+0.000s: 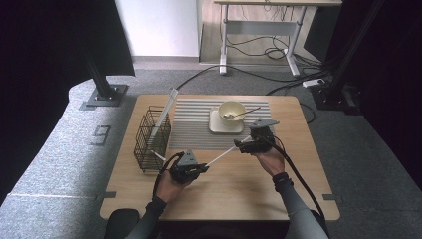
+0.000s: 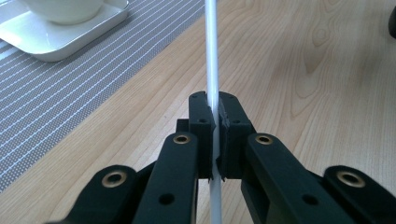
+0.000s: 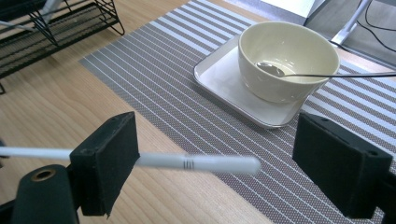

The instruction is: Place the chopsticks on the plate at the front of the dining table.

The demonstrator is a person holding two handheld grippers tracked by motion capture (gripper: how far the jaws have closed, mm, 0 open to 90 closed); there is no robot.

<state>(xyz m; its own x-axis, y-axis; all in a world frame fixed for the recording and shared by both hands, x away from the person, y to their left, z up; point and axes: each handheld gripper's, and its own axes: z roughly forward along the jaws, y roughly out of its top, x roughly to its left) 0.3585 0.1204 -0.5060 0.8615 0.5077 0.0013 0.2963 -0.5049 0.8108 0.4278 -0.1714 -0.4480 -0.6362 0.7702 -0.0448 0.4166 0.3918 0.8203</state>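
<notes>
White and thin, the chopstick (image 1: 225, 152) stretches across the wooden bench (image 1: 298, 164) between the two hands. The left gripper (image 2: 215, 122) has its fingers (image 2: 201, 126) clenched tight on one end, so the stick stays level and does not fall. The right gripper (image 3: 238, 163) has its fingers (image 3: 109, 163) spread wide, one on each side of the far tip, not squeezing it. I think it is getting ready to take the stick from the other hand. At about 12 o'clock from the stick sits a striped mat (image 1: 199, 127) with a cream bowl (image 1: 232, 111) on a square plate (image 1: 219, 127), and a spoon (image 1: 244, 113) rests inside the bowl. At about 9 o'clock stands a black wire rack (image 1: 152, 137), a likely home for the stick.
</notes>
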